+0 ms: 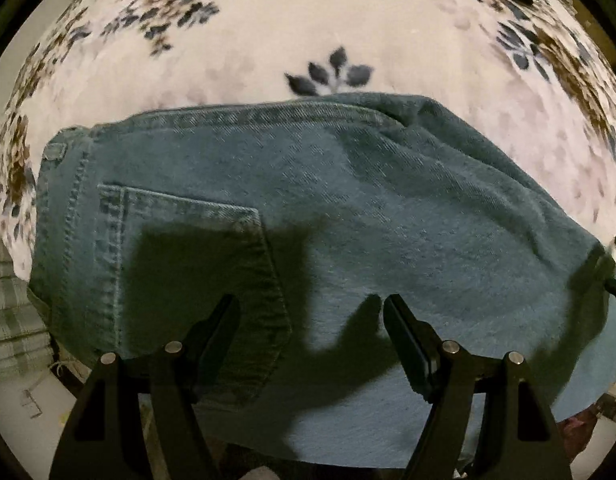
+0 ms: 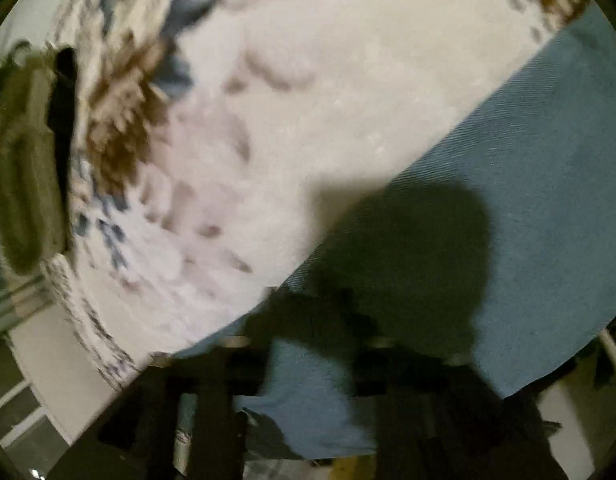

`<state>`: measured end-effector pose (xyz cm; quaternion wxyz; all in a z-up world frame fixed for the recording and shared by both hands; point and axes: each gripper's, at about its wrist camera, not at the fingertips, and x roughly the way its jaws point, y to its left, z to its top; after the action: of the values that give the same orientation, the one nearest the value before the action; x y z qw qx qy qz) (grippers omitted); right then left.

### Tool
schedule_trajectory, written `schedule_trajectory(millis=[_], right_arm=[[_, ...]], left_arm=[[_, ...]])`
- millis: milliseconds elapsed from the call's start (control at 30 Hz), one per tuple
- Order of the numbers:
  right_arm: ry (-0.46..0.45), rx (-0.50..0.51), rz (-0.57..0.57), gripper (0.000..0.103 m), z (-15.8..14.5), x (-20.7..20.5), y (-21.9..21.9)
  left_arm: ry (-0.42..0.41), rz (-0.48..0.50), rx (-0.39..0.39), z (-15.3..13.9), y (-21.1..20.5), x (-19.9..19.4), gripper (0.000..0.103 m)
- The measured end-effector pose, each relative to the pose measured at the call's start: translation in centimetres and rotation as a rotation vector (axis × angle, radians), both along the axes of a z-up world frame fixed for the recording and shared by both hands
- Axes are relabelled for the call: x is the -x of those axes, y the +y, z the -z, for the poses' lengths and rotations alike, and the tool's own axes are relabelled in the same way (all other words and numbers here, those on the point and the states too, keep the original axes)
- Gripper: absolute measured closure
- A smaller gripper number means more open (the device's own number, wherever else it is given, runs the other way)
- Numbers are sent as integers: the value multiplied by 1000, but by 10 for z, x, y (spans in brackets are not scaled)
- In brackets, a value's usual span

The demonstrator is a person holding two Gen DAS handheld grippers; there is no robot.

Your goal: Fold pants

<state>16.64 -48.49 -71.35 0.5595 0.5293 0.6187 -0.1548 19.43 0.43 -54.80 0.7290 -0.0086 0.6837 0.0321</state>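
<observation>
The jeans [image 1: 308, 216] are laid out on the flowered blanket [image 1: 268, 32], seat side up, with the back pocket [image 1: 188, 264] showing and the waistband [image 1: 56, 216] off at the left end. They look already doubled leg over leg, which I'd guess is why they lie so narrow and tidy, ready for a fold across the length.

The left tongs [image 1: 308, 312] hang just over the near edge of the denim, jaws spread wide with nothing between them, only their shadow on the cloth. My read is that they're lined up beside the pocket so they can pin or pick up that near edge.

Over on the other side it's a blur. The right tongs [image 2: 308, 320] sit at the edge of the leg [image 2: 528, 200], where denim meets blanket, and a flap of blue cloth [image 2: 308, 392] rises between the two arms. It looks as if they have hold of the fabric, but with the smear and shadow I can't tell how far the jaws are closed or whether they truly grip.

If they do, that's the end to carry toward the waistband.
</observation>
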Motion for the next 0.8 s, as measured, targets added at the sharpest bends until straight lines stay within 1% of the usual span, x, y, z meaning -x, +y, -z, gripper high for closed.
schedule_trajectory(millis=[67,100,133,167,200,233,267,300,333,400,467,500,600,667,700,767,800], right_arm=[[-44,-33,2,57,-8,4,11],[-59,-19,-6,57,-16,10,13],[-68,9,-19,50,-23,15,14],[-76,58,-32,47,-31,24,11],[-81,113,-41,40,-39,34,7],[-79,165,-43,36,-45,44,-1],[-69,229,-32,34,-51,61,-16],[-59,273,-15,33,-56,80,-33],[-42,310,17,32,-59,96,-47],[1,358,121,32,-60,140,-90],[31,369,229,32,-54,180,-127],[46,371,299,32,-48,205,-148],[70,371,445,32,-27,272,-203],[52,328,505,32,-10,301,-225],[27,297,542,32,0,315,-236],[-7,259,573,32,16,329,-248],[-18,232,576,32,27,333,-253]], left_arm=[[6,3,14,-3,0,0,30],[11,4,23,-6,-2,-2,30],[15,9,39,-9,-3,-3,30],[12,21,55,-14,-5,-4,30],[8,34,61,-17,-12,-7,30],[-1,63,69,-21,-21,-8,30],[-10,86,73,-24,-29,-9,30],[-21,116,80,-28,-40,-10,30],[-27,147,88,-31,-54,-11,30],[-32,188,106,-34,-76,-11,30],[-39,233,122,-33,-105,-10,30],[-37,251,128,-32,-117,-10,30],[-30,317,129,-22,-155,-6,30],[-12,360,107,-8,-176,-3,30],[2,381,89,2,-186,0,30],[44,395,55,21,-197,4,29],[39,393,48,25,-198,4,26]])
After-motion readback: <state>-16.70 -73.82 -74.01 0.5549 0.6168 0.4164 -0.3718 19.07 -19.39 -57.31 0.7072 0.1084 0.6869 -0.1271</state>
